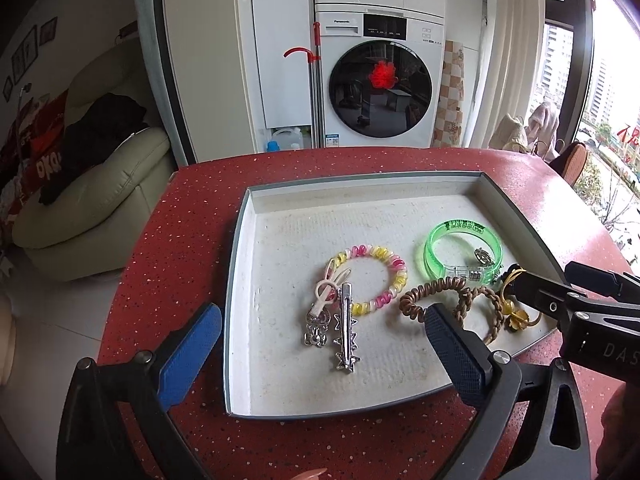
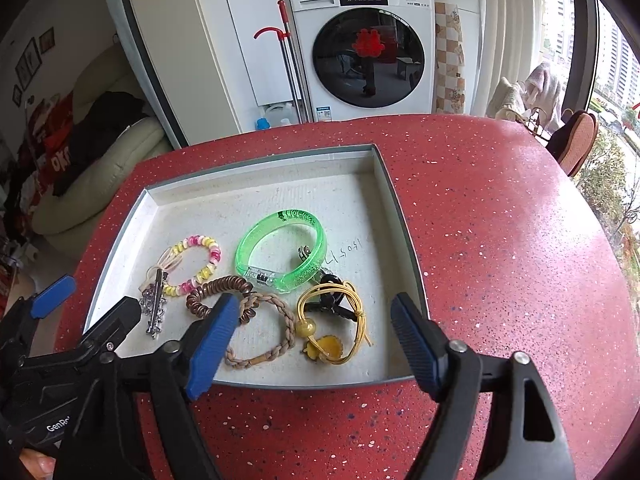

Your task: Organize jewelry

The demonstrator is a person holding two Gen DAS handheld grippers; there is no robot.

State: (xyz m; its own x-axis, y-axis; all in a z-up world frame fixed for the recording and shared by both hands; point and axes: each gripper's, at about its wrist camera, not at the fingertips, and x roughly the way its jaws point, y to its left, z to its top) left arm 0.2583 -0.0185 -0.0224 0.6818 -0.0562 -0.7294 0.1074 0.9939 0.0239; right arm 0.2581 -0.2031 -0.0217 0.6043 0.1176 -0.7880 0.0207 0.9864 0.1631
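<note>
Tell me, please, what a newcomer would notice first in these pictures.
The bright green bangle stands out, lying in the white tray on the red table, with hair ties and a silver clip beside it. Both grippers, left and right, hang open over the tray's near edge. Behind the table stands a washing machine.

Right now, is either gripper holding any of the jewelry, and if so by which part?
Nothing is held. The left gripper and right gripper both stand open above the tray; all pieces lie loose inside it.

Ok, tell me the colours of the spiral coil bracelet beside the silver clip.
Pink, yellow and white spiral coil bracelet; left wrist view shows it best.
</note>
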